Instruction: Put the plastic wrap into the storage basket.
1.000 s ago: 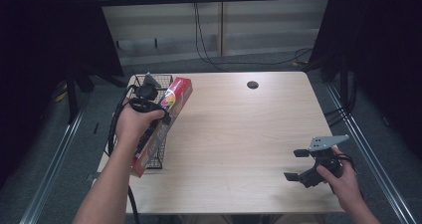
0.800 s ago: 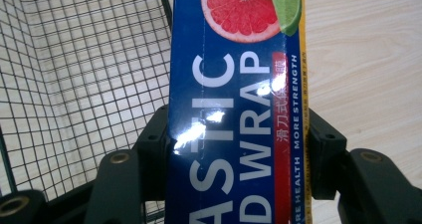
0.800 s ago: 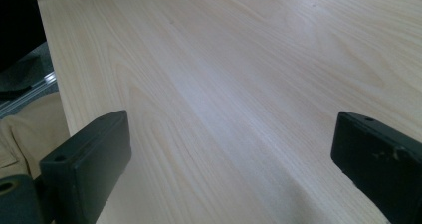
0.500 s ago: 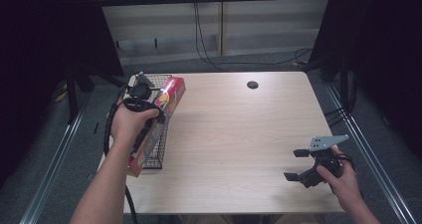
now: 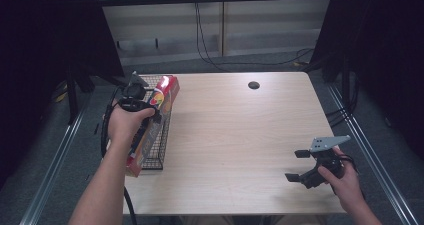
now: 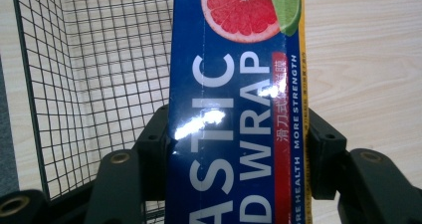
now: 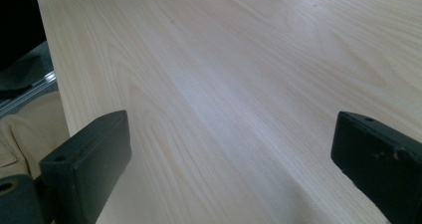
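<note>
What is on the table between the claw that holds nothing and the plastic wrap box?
Nothing: in the high view, only bare wooden table stretches from the open right claw to the plastic wrap box in the wire basket.

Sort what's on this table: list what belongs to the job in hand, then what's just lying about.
In the job:
- plastic wrap box, clamped in the left gripper
- wire basket, with the box over it

Lying about:
- right gripper, open and idle over bare table
- dark round hole near the table's far edge
</note>
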{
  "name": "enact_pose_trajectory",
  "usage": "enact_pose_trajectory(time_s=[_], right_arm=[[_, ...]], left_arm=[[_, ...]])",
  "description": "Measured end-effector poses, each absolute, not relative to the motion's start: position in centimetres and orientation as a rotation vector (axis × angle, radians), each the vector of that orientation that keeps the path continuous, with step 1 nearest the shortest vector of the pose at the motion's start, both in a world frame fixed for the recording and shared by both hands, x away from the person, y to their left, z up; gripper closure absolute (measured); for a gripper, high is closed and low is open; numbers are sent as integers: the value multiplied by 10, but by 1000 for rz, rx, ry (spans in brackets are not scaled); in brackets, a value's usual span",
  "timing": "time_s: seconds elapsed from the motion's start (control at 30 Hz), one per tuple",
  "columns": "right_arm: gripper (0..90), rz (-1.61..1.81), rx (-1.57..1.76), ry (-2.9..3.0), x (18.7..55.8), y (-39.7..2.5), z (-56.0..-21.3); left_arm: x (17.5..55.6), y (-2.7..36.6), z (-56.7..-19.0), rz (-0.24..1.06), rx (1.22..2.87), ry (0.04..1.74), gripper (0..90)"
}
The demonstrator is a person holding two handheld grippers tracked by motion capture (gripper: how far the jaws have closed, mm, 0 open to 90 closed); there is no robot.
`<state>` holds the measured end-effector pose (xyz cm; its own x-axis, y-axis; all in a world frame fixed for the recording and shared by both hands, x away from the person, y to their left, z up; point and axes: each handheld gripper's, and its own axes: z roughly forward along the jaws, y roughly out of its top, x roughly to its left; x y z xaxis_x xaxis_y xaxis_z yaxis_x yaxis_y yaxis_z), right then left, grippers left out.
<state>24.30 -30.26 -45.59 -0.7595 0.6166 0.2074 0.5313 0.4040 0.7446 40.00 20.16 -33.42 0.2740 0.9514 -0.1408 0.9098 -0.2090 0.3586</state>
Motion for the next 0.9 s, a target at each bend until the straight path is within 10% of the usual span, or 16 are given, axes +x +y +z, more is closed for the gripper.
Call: enact_pose_trajectory(time_s=[0.9], right_arm=[[25, 1281, 1029, 2563, 244, -301, -458]], left_arm=[[406, 223, -355, 204, 2088, 1834, 429]])
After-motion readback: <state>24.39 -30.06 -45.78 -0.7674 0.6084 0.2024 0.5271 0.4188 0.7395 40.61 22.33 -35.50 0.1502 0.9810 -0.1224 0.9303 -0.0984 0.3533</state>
